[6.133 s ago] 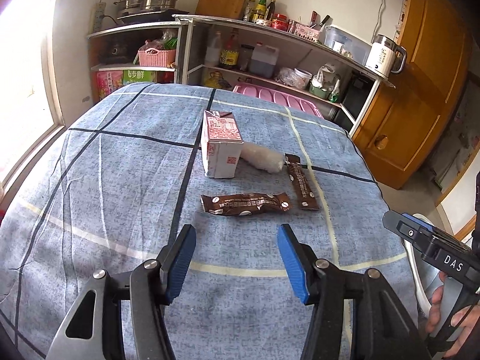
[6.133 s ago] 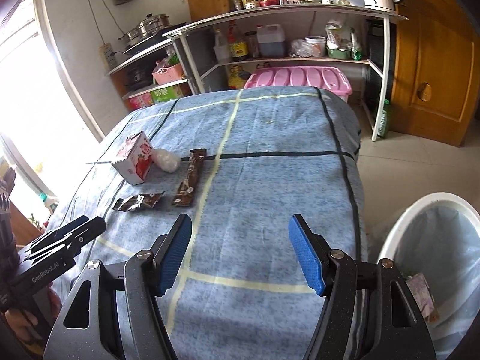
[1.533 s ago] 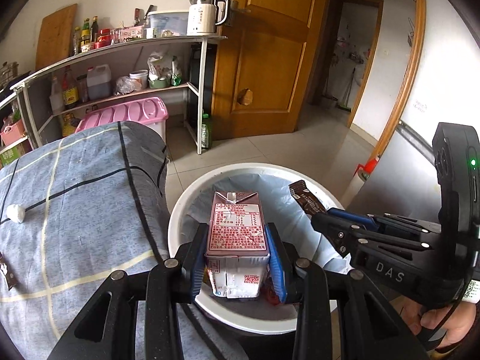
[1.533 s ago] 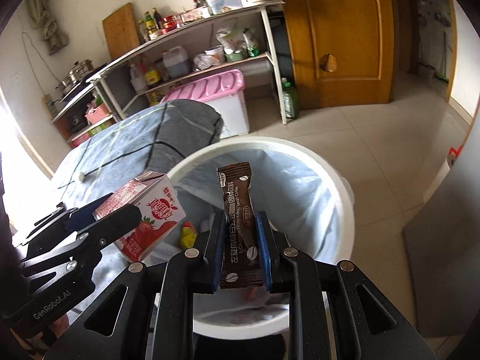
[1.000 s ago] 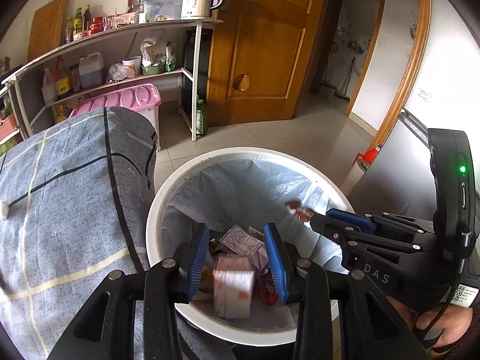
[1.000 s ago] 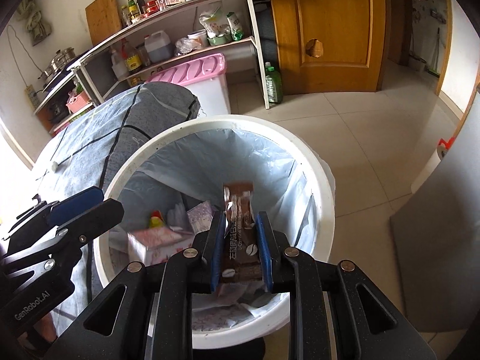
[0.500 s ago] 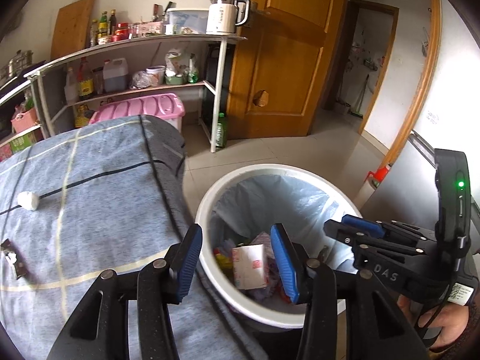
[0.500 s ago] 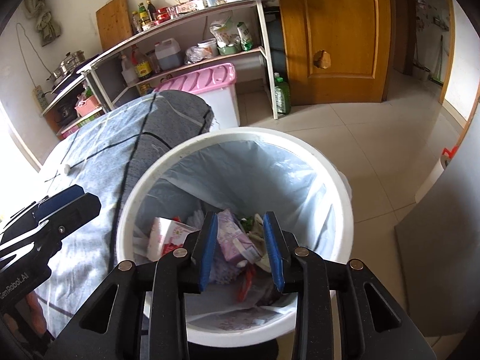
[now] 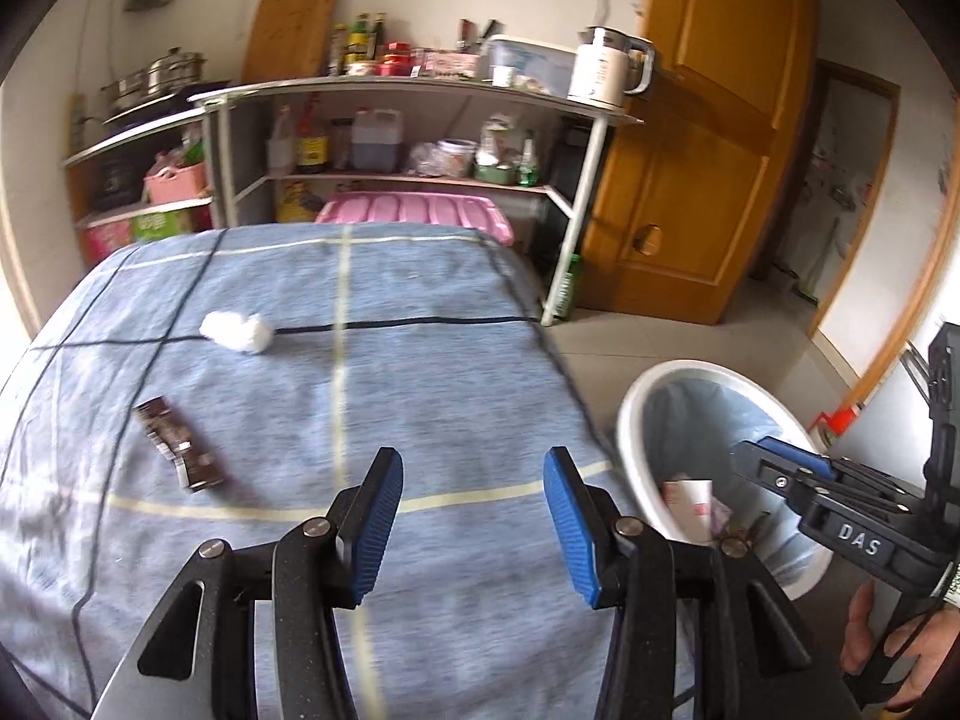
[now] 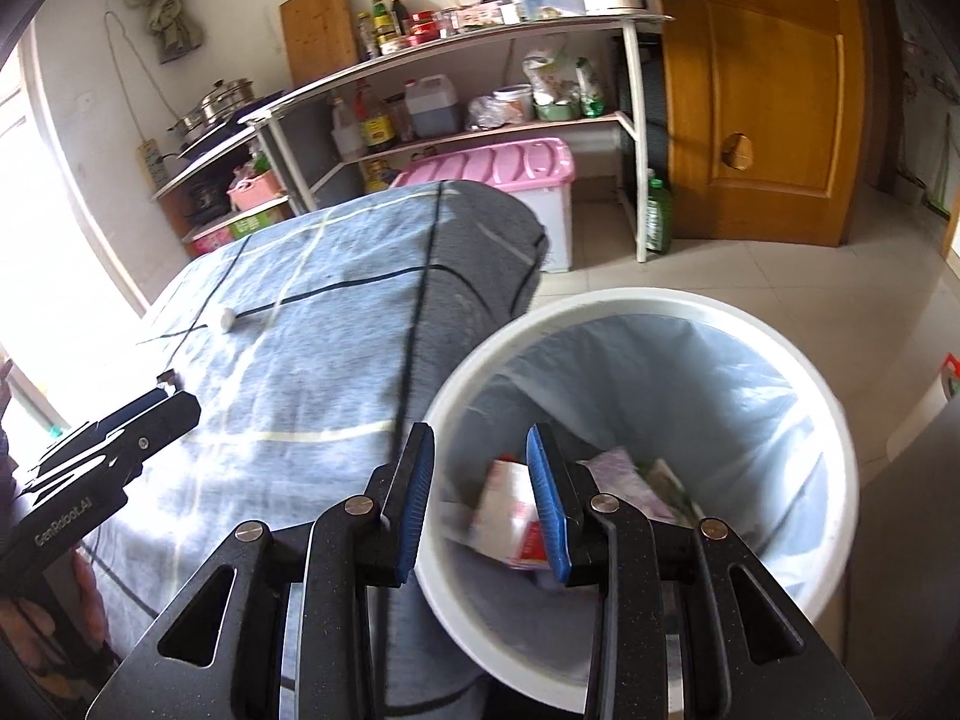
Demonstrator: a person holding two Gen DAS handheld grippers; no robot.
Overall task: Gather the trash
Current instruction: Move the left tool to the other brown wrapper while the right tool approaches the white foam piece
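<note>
Brown wrapper [image 9: 180, 450] left of my empty, spread left claw [image 9: 474, 525]; thin foil could slip. Right claw [image 10: 480, 501] also parted, empty.

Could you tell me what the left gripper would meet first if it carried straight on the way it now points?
Probably the bare blue tablecloth. The left gripper is open and empty, angled down at the cloth; the brown wrapper and white wad lie off to its left.
</note>
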